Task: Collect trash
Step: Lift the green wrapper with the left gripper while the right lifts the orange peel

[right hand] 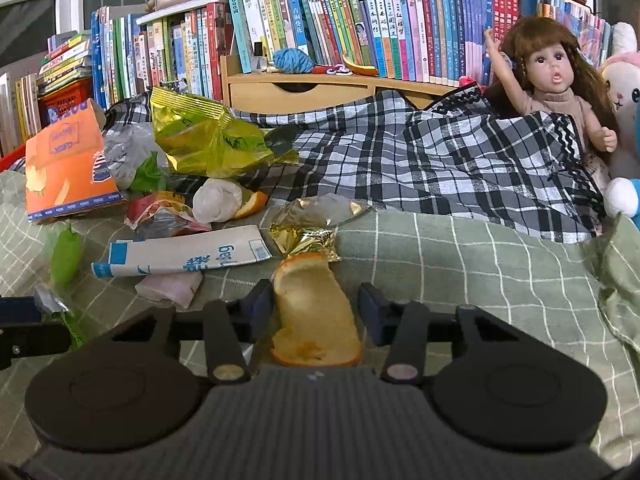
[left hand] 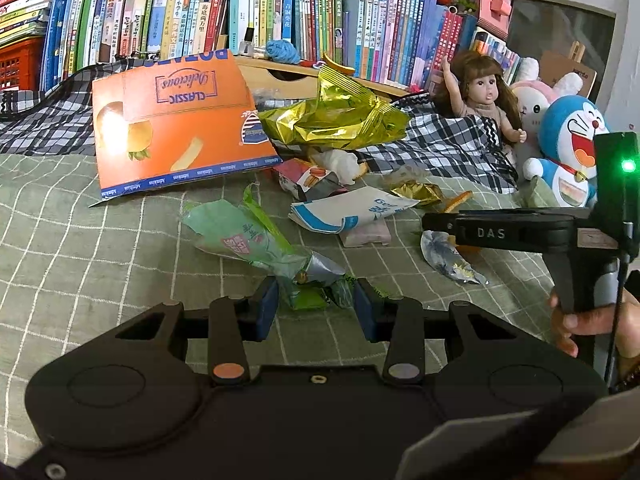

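Note:
Trash lies scattered on a green checked bedspread point(left hand: 80, 240). My left gripper point(left hand: 316, 306) is open, its blue pads on either side of the twisted end of a green plastic wrapper point(left hand: 256, 244). My right gripper point(right hand: 316, 308) is open too, and a curled orange peel point(right hand: 316, 312) lies between its fingers, close against the left pad. In the left wrist view the right gripper point(left hand: 430, 222) reaches in from the right, held by a hand point(left hand: 580, 320). Nearby are a white-and-blue paper bag point(right hand: 188, 256), a small gold wrapper point(right hand: 308, 240) and a silver-blue wrapper point(left hand: 448, 258).
An orange carton point(left hand: 176, 128) and a big gold-green snack bag point(left hand: 336, 120) lie further back, with a tissue ball point(right hand: 218, 200) and a pink packet point(right hand: 172, 286). A plaid cloth point(right hand: 420, 160), a doll point(right hand: 556, 76), a blue plush point(left hand: 568, 140) and shelves of books point(left hand: 280, 8) line the back.

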Demonstrator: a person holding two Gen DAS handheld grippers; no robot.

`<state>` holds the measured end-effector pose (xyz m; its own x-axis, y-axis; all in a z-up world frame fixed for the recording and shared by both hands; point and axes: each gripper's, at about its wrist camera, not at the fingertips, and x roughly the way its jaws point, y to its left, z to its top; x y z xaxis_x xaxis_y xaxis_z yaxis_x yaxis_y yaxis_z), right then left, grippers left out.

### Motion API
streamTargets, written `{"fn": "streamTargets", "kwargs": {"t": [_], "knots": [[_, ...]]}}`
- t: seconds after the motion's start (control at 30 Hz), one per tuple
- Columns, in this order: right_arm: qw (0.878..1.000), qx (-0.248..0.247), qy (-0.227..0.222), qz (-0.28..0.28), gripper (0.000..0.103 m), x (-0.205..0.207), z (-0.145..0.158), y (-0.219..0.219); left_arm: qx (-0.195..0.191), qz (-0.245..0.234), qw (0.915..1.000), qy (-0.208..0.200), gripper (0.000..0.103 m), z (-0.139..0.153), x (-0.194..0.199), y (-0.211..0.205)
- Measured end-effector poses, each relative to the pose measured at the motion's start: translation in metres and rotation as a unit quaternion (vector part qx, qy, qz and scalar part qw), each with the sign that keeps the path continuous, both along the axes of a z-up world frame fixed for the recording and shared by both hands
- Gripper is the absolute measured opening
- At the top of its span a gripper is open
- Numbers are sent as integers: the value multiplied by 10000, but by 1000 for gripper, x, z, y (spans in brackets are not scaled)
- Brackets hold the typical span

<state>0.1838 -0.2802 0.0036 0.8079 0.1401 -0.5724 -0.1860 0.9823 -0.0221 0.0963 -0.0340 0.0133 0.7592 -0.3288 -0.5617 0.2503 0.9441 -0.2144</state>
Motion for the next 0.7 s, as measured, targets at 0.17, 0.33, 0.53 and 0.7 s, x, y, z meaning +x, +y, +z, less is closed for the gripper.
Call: {"fn": "streamTargets", "kwargs": {"t": [0.17, 0.33, 0.53, 0.7], "knots": [[9999, -13, -107, -24, 44, -2, 2, 1, -37, 14, 10000, 2, 38, 0, 0, 1], [9998, -9, -203, -86, 44, -6, 7, -1, -6, -3, 10000, -80, 36, 4, -4, 1], [9996, -40, -268, -68, 44, -13, 15, 0, -37, 10, 9999, -149, 35, 11, -8, 3], [9997, -15, -260, -36, 43, -15, 18, 1, -29, 37, 9998, -193, 35, 15, -12, 6]]}}
